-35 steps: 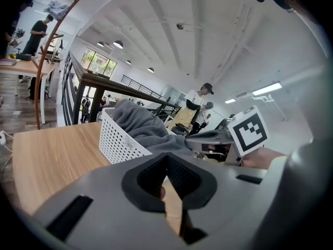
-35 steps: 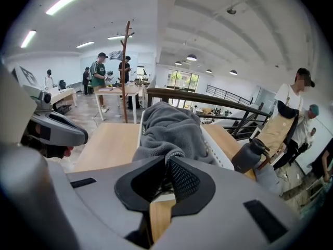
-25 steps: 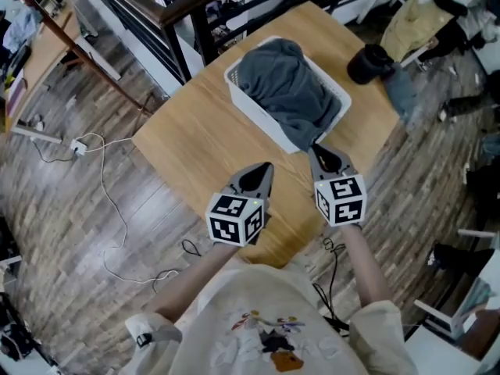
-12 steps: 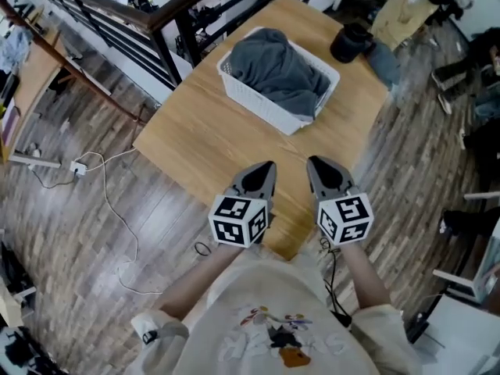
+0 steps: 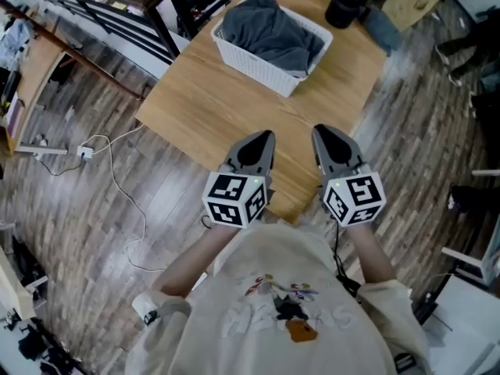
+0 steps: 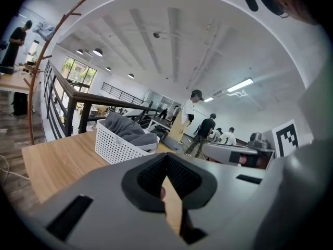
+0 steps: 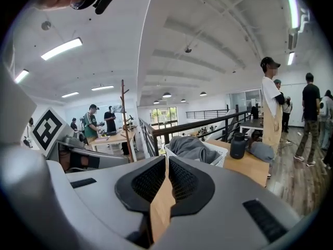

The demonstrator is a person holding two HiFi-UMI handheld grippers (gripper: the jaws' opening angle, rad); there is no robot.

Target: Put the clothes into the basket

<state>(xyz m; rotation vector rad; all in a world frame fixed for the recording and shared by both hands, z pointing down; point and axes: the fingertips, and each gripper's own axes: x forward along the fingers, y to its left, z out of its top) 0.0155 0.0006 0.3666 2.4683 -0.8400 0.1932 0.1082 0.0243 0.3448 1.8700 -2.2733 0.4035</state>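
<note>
Table (image 5: 211, 100): a light wooden top on a dark plank floor. It carries the basket, and the jug stands at its far corner.
Basket (image 5: 251, 62): white, perforated walls, standing upright on the far half of the table, near a black railing (image 5: 117, 18).
Clothes (image 5: 272, 31): a dark grey garment lying heaped inside the basket and rising above its rim.
Left gripper (image 5: 264, 137): jaws pressed together with nothing between them. It is held over the near edge of the table, well apart from the basket.
Right gripper (image 5: 320, 133): jaws likewise closed and empty. It is just beside the left one and points towards the basket.
Jug (image 5: 348, 6): black, upright, near the basket's far right side.
Change from a second ago: the garment then draped over the basket's near rim, with the right gripper's tip at that hanging fold. Now the fabric sits within the rim. Both grippers have drawn back to the table's near edge, with bare wood between them and the basket.
</note>
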